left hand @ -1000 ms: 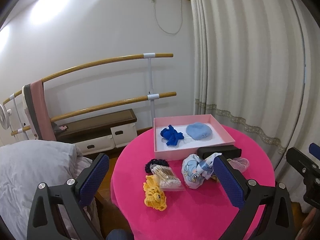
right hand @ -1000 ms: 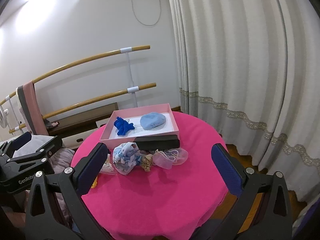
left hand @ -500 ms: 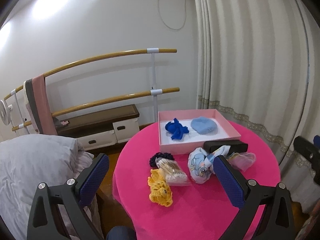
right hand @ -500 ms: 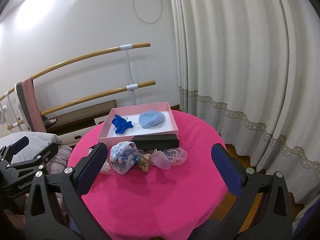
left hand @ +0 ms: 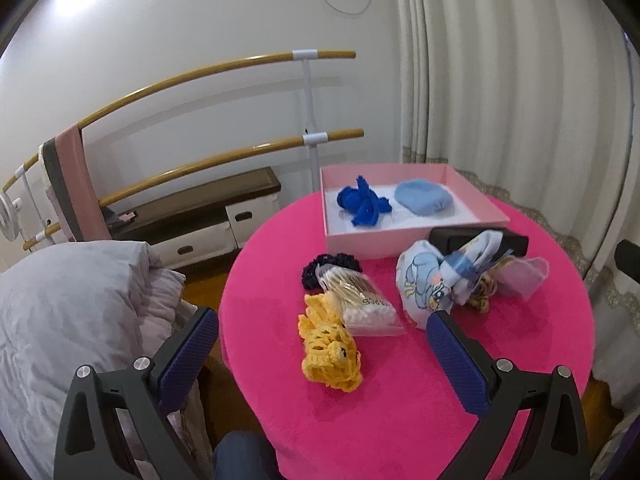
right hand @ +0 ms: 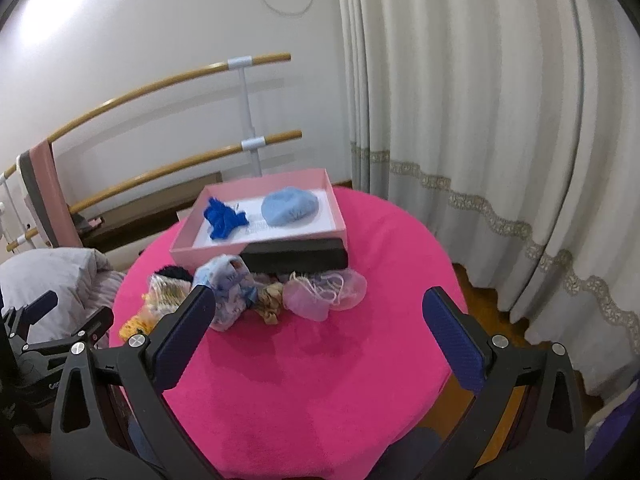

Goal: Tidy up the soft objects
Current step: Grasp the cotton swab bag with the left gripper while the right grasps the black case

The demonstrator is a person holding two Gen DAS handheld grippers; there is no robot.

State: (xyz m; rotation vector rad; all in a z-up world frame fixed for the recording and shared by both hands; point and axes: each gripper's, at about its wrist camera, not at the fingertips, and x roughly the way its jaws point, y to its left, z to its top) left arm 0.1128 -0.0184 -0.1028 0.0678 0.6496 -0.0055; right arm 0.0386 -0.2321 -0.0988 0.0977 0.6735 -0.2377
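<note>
1. Both grippers have dropped closer to the round pink-covered table [right hand: 320,380] since a second ago, so the clutter looms larger in both views.
2. Left gripper [left hand: 320,340]: fingers spread wide, nothing between them, hovering above the near left part of the table over the yellow crochet piece [left hand: 330,350].
3. Right gripper [right hand: 316,328]: likewise parted and empty, above the near middle of the cloth.
4. Just beyond lie a bag of cotton swabs [left hand: 362,300], touching the yellow piece, a dark scrunchie [left hand: 332,270], a cartoon-print cloth [left hand: 430,280], a tan scrunchie [right hand: 270,300] and a sheer pink pouch [right hand: 326,290].
5. A black case [right hand: 296,258] sits against the pink box [right hand: 256,250].
6. Inside the box rest a blue knit item [right hand: 224,218] and a light-blue cap [right hand: 290,208], apart.
</note>
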